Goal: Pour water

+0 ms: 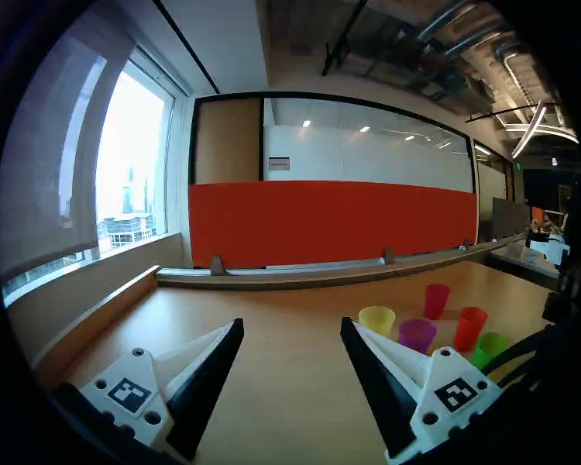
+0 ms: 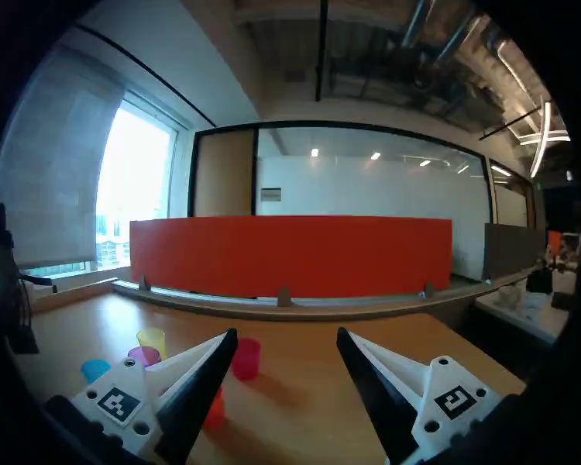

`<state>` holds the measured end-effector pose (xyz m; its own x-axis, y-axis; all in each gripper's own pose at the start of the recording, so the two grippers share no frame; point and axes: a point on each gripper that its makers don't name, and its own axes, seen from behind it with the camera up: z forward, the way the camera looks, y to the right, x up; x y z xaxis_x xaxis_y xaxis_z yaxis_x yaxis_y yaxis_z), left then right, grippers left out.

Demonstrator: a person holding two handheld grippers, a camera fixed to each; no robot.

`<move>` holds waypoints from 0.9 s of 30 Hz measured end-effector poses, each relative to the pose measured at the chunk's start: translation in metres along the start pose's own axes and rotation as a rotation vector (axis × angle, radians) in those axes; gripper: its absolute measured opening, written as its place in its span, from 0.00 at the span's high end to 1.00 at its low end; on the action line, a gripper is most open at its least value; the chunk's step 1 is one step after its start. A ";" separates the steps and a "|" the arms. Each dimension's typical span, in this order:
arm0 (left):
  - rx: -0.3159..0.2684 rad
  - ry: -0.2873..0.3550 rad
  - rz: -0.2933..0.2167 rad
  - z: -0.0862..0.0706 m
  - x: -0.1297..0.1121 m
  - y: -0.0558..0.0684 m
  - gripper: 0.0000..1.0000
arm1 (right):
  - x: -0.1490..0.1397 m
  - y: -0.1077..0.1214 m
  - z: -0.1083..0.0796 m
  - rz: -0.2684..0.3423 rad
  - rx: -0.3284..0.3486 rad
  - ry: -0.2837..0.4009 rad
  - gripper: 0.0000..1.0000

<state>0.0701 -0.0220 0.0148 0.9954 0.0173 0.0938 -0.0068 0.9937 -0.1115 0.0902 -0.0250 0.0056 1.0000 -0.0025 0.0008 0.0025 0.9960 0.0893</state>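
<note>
Your left gripper (image 1: pixel 291 322) and right gripper (image 2: pixel 287 332) both have their fingers wide apart and hold nothing. The cups stand up straight on the table (image 1: pixel 283 302), to the right of your left gripper and to the left of your right one, and the right one looks nearer. Count one each: yellow cup (image 1: pixel 376 318), purple cup (image 1: pixel 417 333), pink cup (image 1: pixel 436 298), red cup (image 1: pixel 470 325), green cup (image 1: pixel 489 347) and blue cup (image 2: pixel 95 369); I cannot tell which holds water.
</note>
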 end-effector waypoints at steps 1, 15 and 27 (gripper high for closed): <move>0.005 0.005 0.000 0.000 0.001 -0.001 0.07 | 0.002 0.001 0.000 -0.001 -0.008 0.006 0.01; 0.052 0.035 0.002 0.000 0.000 -0.001 0.07 | 0.001 0.013 -0.007 0.054 -0.084 0.033 0.00; 0.092 0.106 0.014 -0.003 0.017 0.004 0.07 | -0.003 0.020 -0.012 0.045 -0.110 0.015 0.00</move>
<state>0.0871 -0.0179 0.0128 0.9996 0.0245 -0.0126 -0.0247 0.9995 -0.0199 0.0868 -0.0037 -0.0043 0.9990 0.0425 -0.0130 -0.0427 0.9989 -0.0201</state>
